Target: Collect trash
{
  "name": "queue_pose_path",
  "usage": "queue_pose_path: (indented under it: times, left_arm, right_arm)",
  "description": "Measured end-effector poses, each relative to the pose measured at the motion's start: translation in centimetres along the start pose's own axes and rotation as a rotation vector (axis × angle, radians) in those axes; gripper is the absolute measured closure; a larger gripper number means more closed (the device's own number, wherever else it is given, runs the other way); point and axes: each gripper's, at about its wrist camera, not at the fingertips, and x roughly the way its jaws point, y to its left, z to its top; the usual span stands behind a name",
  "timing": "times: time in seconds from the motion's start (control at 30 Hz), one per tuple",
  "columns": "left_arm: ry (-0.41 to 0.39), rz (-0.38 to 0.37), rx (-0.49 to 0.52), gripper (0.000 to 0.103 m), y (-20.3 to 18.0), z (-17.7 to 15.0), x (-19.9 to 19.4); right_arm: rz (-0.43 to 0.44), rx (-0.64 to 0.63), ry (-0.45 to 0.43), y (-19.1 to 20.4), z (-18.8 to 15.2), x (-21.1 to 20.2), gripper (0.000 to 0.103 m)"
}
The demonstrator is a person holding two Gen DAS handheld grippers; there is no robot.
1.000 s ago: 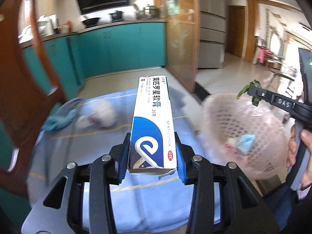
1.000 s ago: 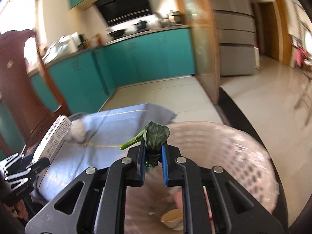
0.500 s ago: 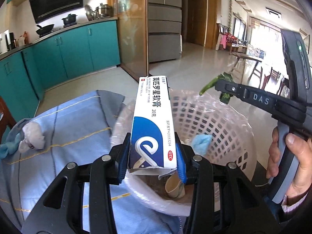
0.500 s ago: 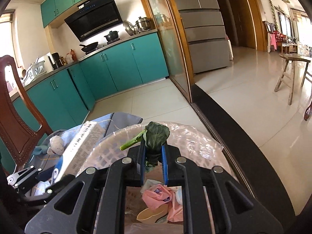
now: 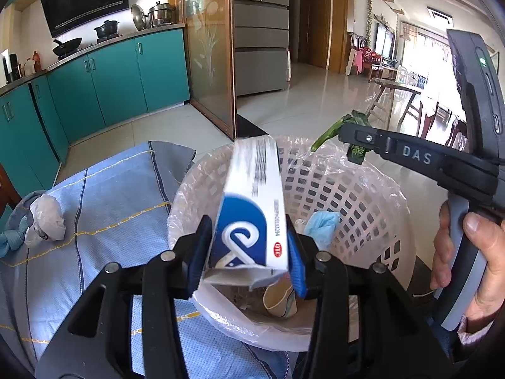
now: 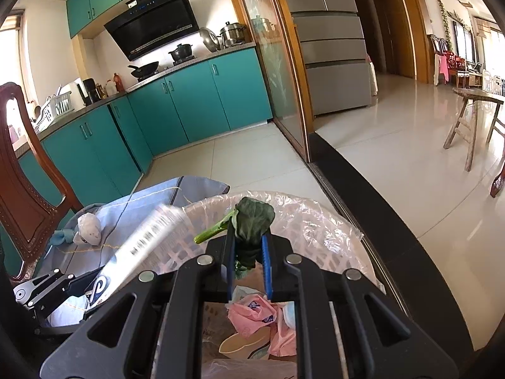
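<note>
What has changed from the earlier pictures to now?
Both hand-held grippers swung from the blue cloth to above the lined basket. The left hand-held gripper has just been opening; the ointment box tilts, blurred, slipping between the jaws. The right hand-held gripper has opened too, leafy stalk between its pads. The crumpled tissue stayed on the cloth.

Both grippers have swung from the blue cloth (image 5: pixel 120 195) to above the basket (image 5: pixel 356 189). The left gripper (image 5: pixel 247 252) has just been opening: the box (image 5: pixel 252 208), gripped upright a second ago, now tilts toward 1 o'clock, blurred, loose between the pads. The right gripper (image 6: pixel 247 260) has just been opening too, the leaf (image 6: pixel 252 221) between its pads.
</note>
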Motion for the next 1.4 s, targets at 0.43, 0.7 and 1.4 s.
queue_pose_path:
  times: [0.43, 0.7, 1.4]
  left_arm:
    - [-0.019, 0.063, -0.067, 0.025, 3.0, -1.1, -1.5]
    - [-0.004, 0.237, -0.134, 0.025, 10.0, -6.4, -5.6]
    - [0.065, 0.33, -0.344, 0.025, 23.0, -15.9, -11.9]
  right_arm:
    - [-0.007, 0.022, 0.012, 1.4, 0.2, 0.9, 0.045]
    - [0.137, -0.123, 0.061, 8.2, 0.0, 3.0, 0.044]
    - [0.512, -0.194, 0.621, 47.0, -3.7, 30.4, 0.073]
